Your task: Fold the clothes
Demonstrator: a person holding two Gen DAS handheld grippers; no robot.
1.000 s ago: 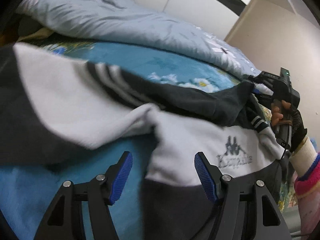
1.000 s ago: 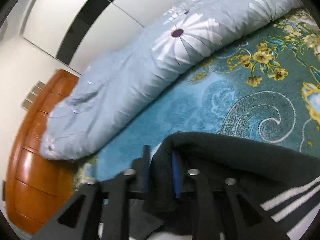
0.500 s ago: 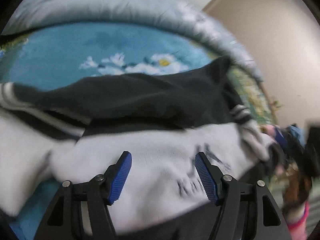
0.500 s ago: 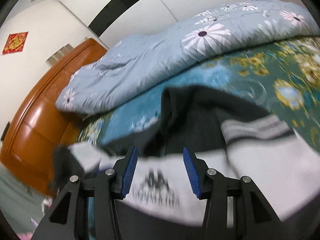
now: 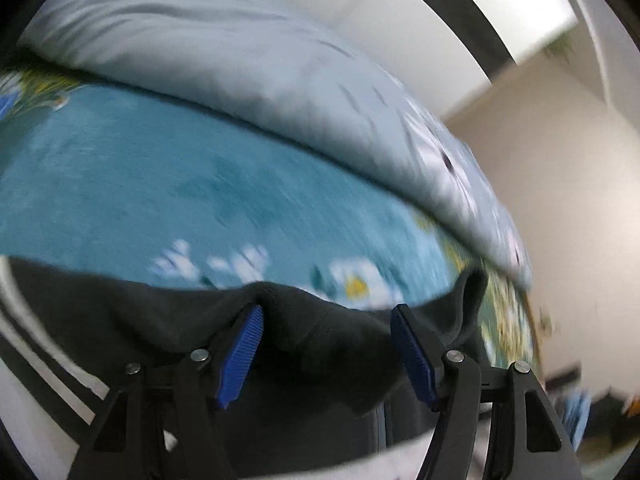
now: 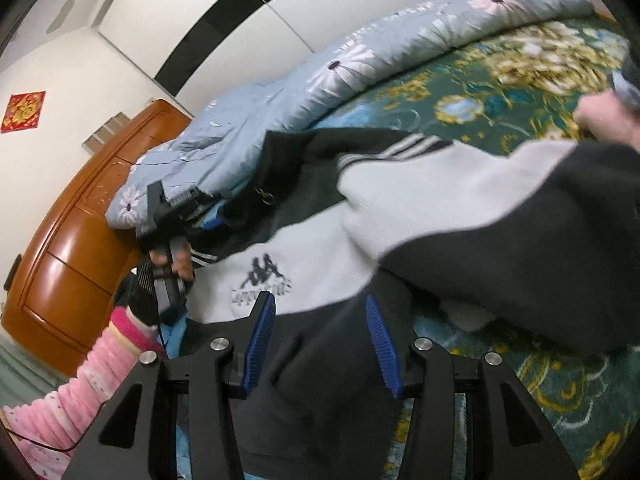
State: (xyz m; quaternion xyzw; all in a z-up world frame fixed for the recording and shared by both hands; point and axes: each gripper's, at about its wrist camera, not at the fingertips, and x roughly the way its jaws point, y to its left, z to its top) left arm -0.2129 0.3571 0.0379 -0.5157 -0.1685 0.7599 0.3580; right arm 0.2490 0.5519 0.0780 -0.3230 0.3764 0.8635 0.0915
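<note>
A black and white sweatshirt (image 6: 320,256) with a Kappa logo and striped trim lies on the bed. One sleeve (image 6: 500,216) is folded across its front. In the left wrist view its black top edge (image 5: 332,336) lies between the open jaws of my left gripper (image 5: 326,354), which holds nothing. My right gripper (image 6: 320,344) is open and empty above the black lower part of the sweatshirt. The left gripper (image 6: 180,224) also shows in the right wrist view, at the sweatshirt's far left edge.
A teal floral bedspread (image 5: 160,184) covers the bed. A rolled light blue duvet (image 6: 360,60) lies along the far side. An orange wooden headboard (image 6: 80,240) stands at the left. A white and black wardrobe (image 6: 200,20) is behind.
My right gripper let go of the black collar, opened and pulled back toward the hem. My left gripper moved forward from the white chest to the black top edge, staying open.
</note>
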